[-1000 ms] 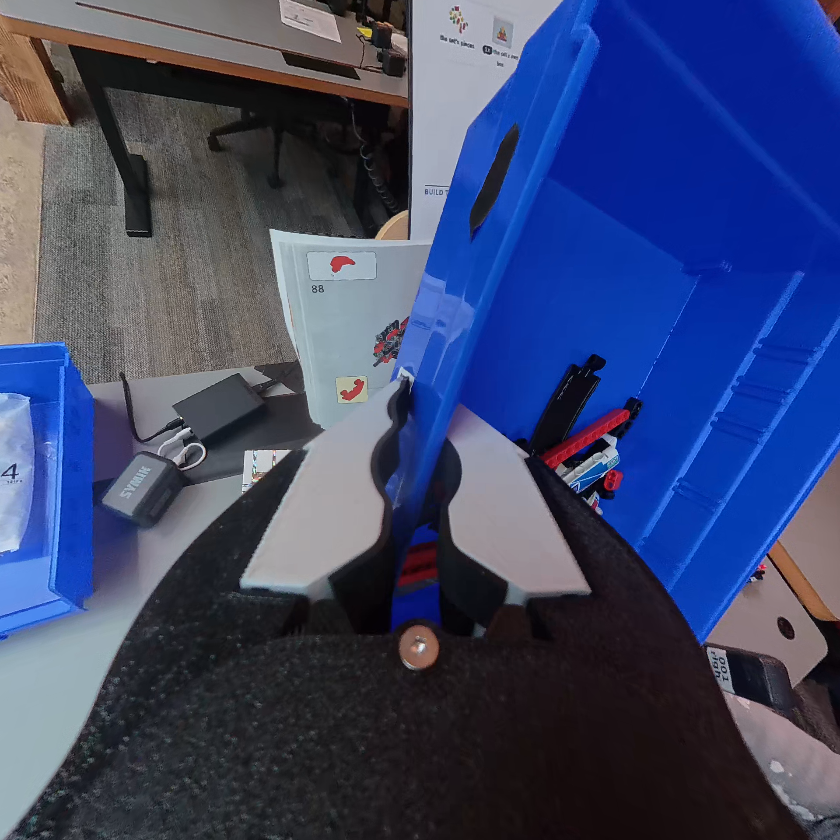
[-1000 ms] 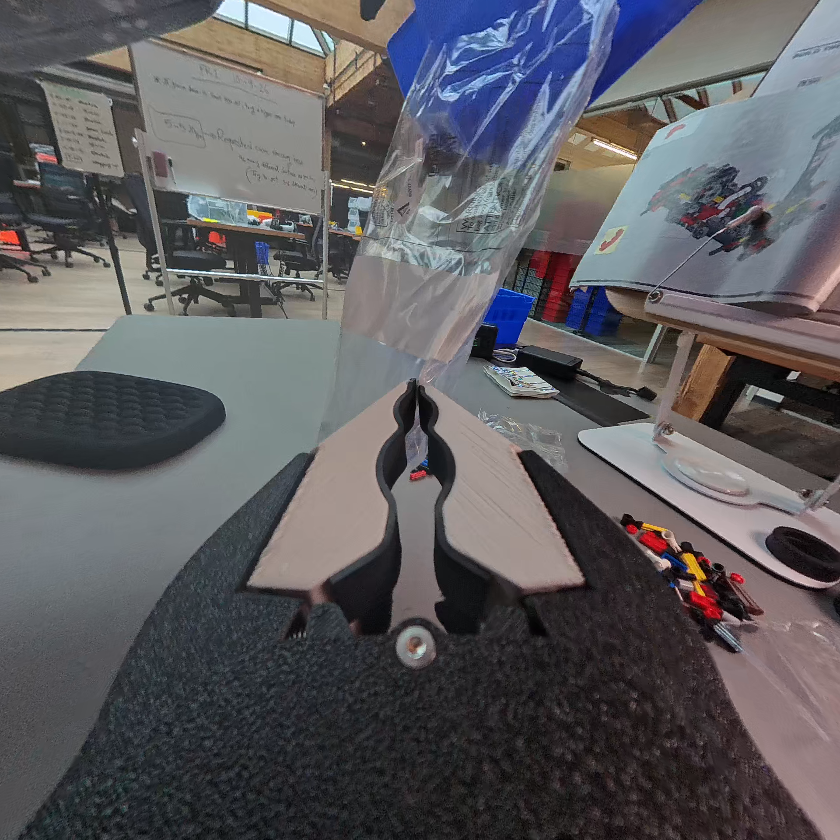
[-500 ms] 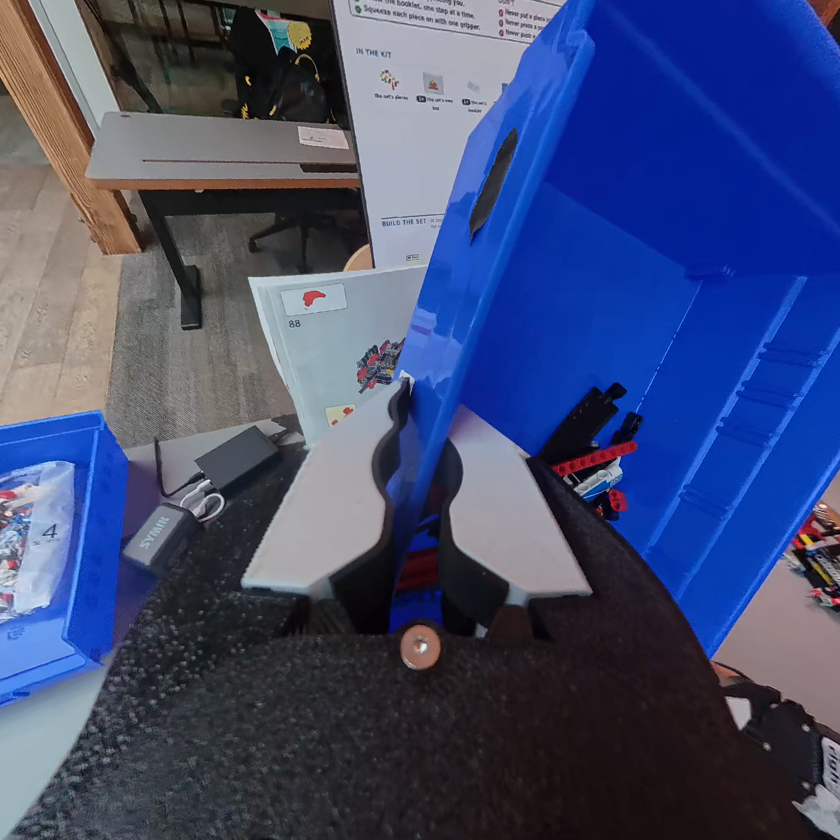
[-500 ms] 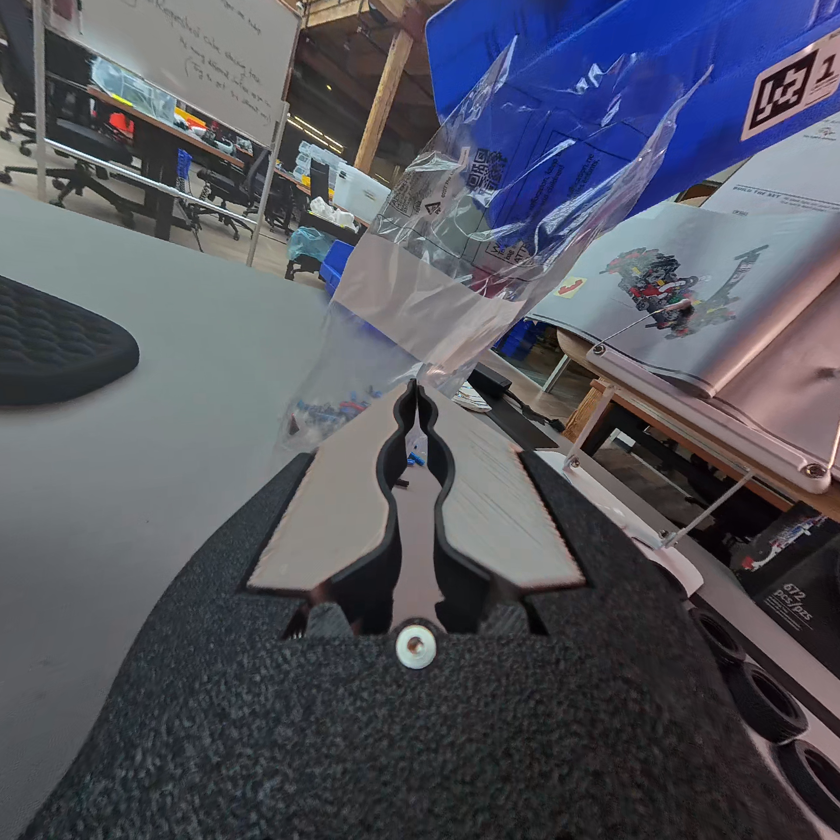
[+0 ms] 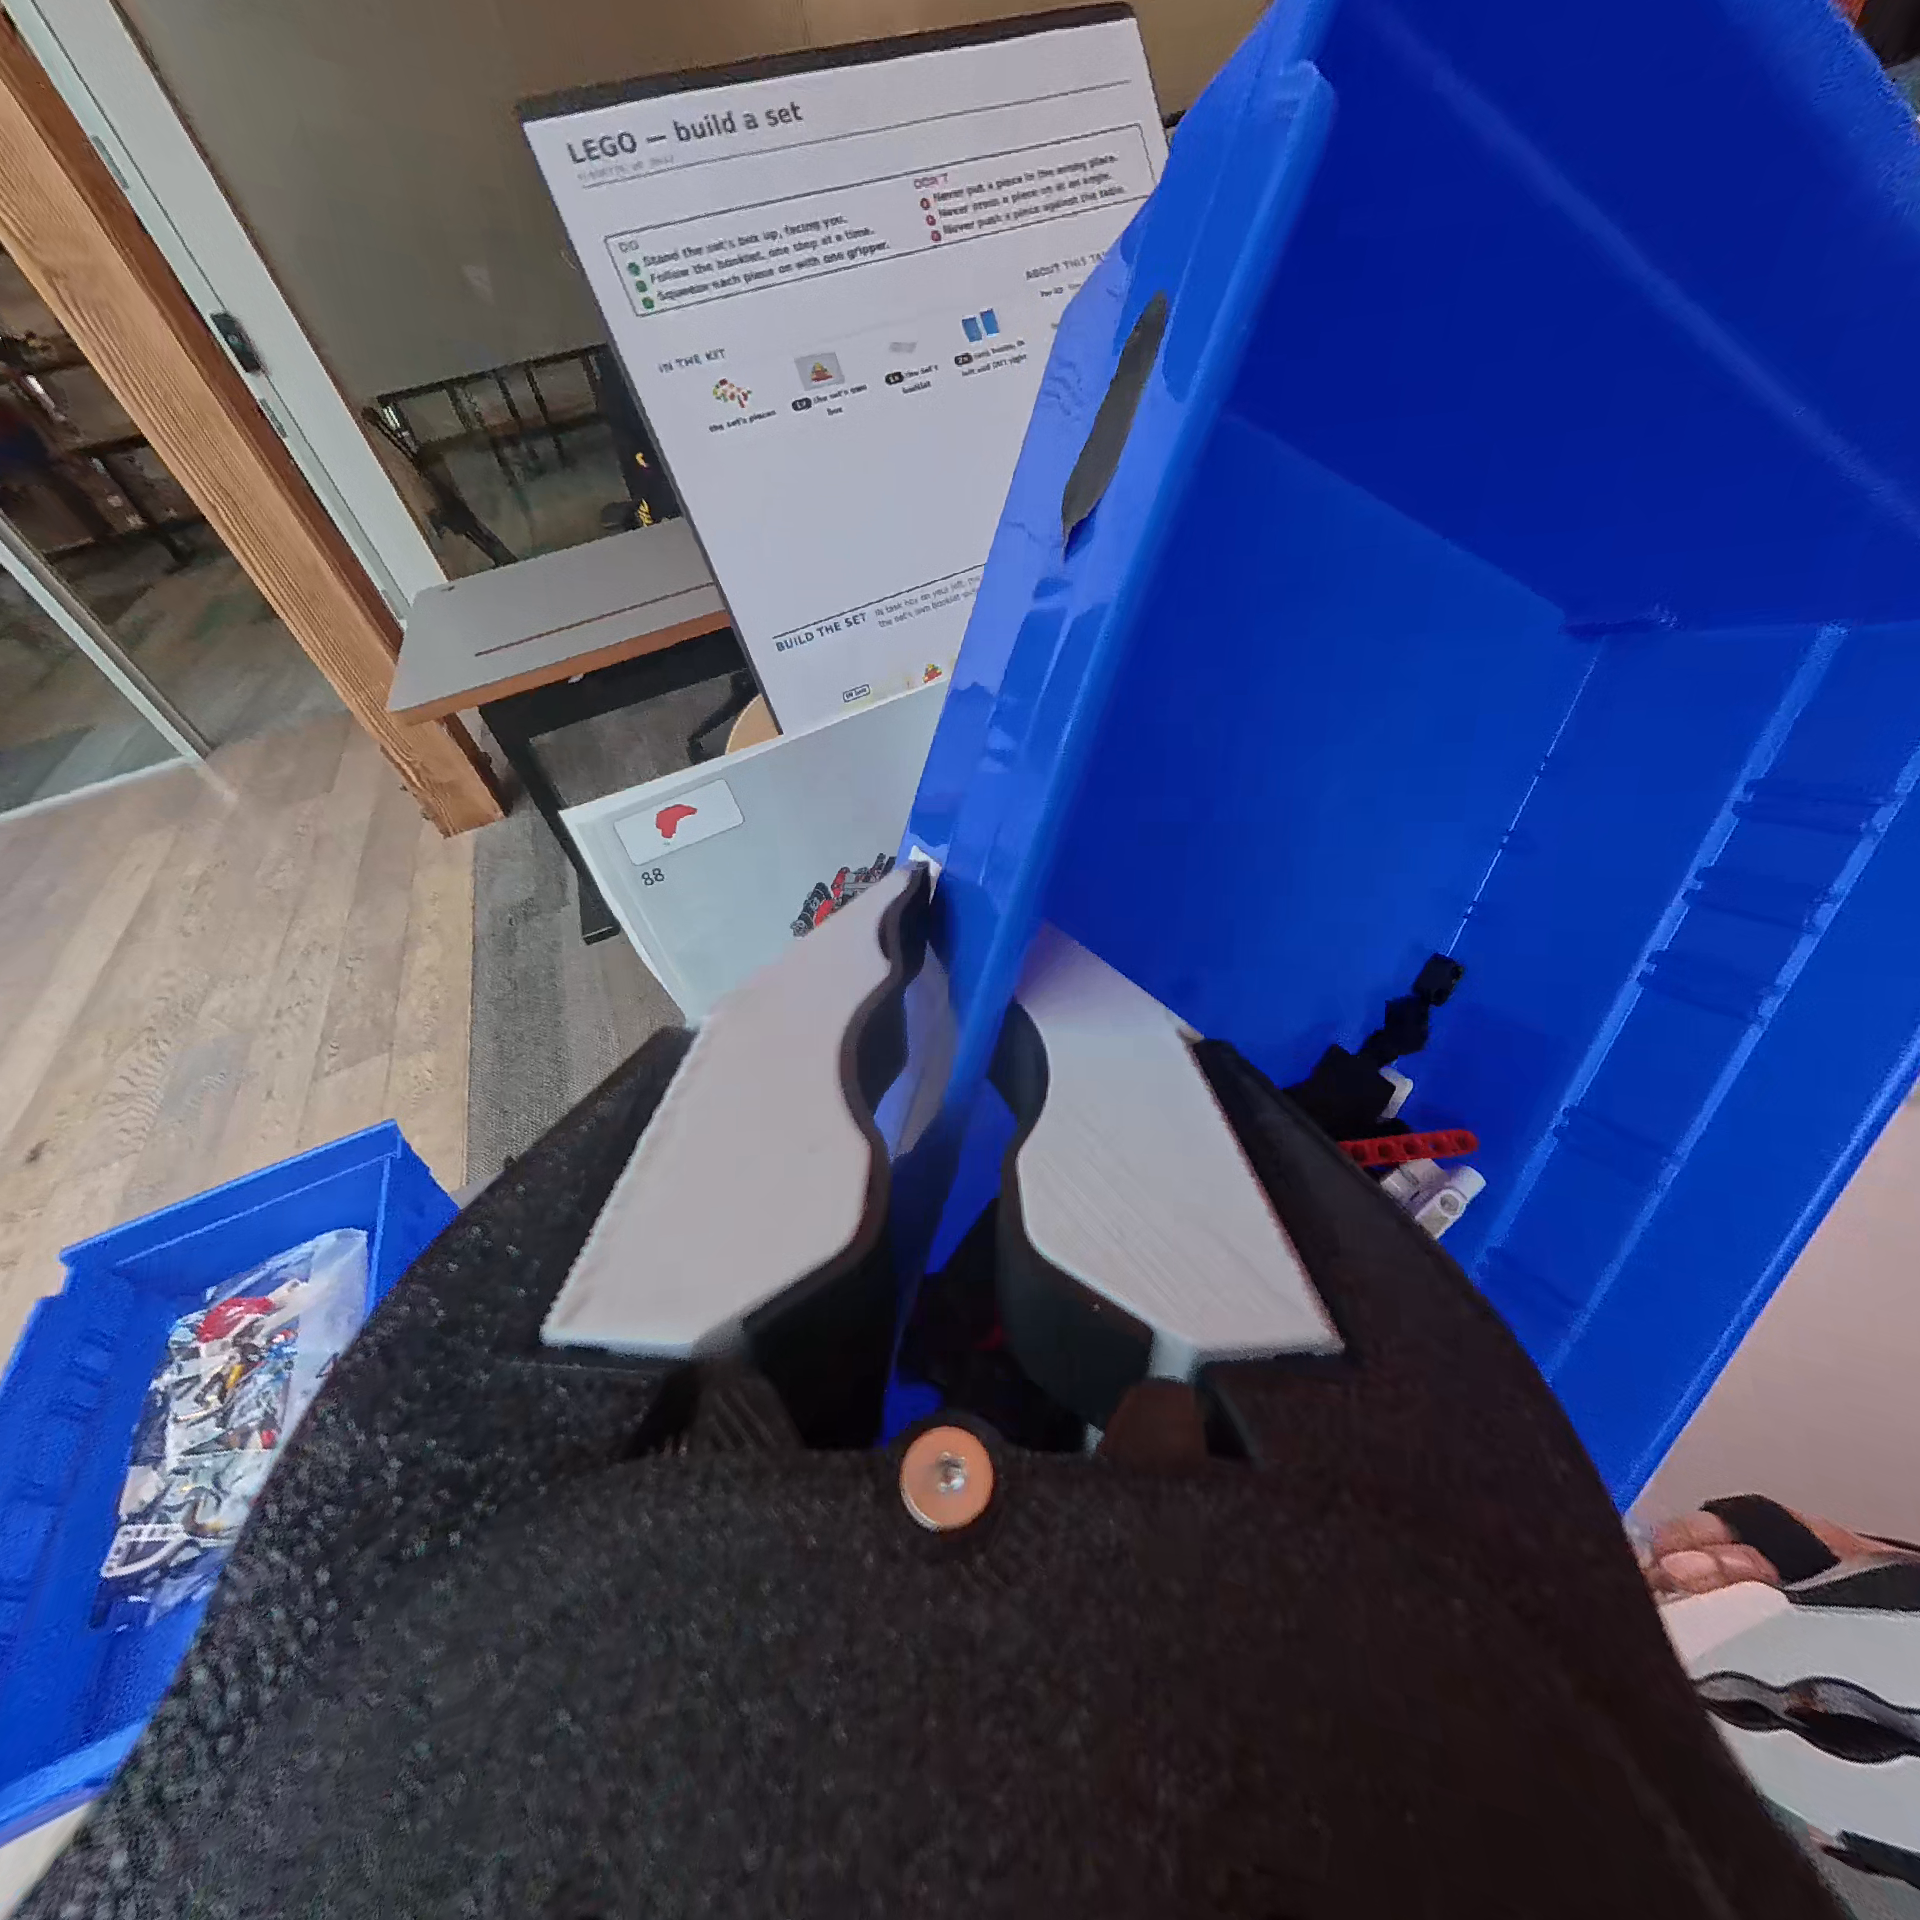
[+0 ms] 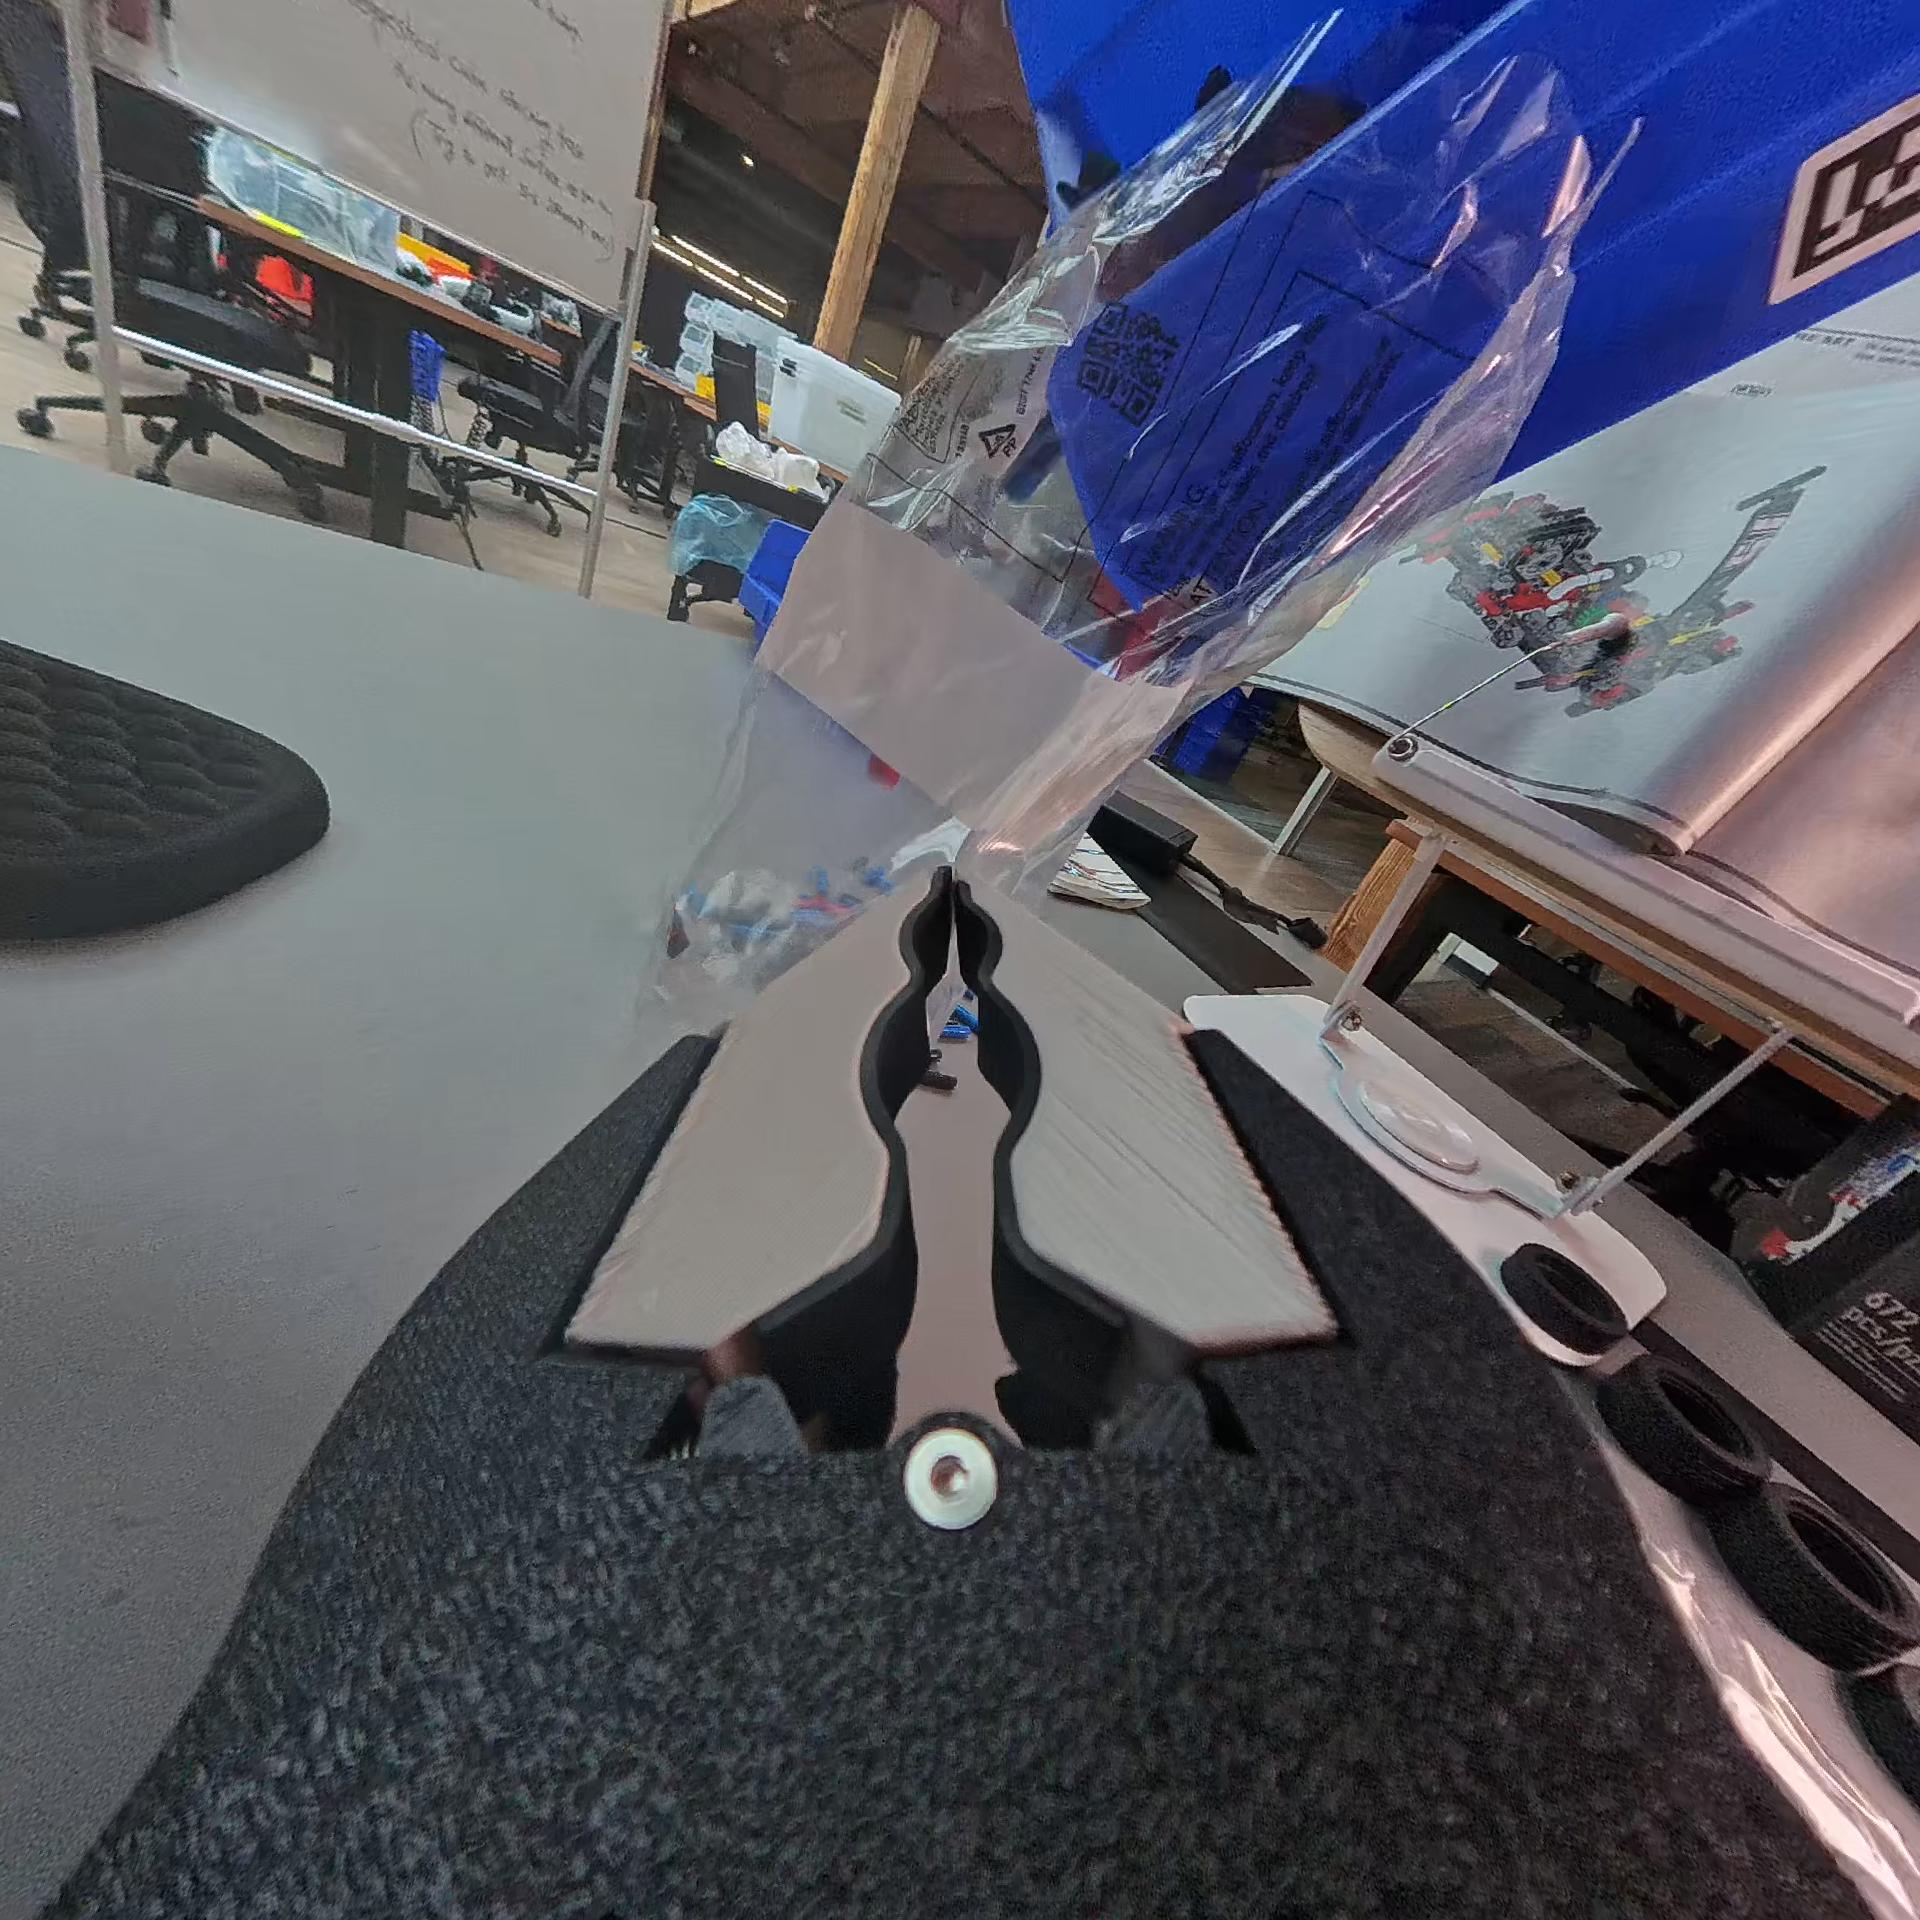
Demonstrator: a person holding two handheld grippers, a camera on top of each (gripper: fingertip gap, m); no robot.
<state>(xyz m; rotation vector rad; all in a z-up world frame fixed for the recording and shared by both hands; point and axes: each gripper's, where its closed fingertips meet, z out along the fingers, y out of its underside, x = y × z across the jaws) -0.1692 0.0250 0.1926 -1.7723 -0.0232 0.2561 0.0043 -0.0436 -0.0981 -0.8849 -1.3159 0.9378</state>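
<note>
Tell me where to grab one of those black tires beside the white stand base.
Take the nearest clear black tire across its outer tread, coming from above. It appears to lie flat on the table with its hole up, so the round sides are exposed.

Printed writing stands on a white poster (image 5: 862, 343), a booklet page (image 5: 727, 904), a clear bag (image 6: 1195, 416) and a dark box (image 6: 1870, 1340). A whiteboard (image 6: 416, 114) bears handwriting. The blue bin (image 6: 1662, 156) carries a square code label (image 6: 1860, 197).

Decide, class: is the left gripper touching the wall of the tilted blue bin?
Touching. In the left wrist view the left gripper is closed on the blue bin, one finger either side of its wall.
</note>
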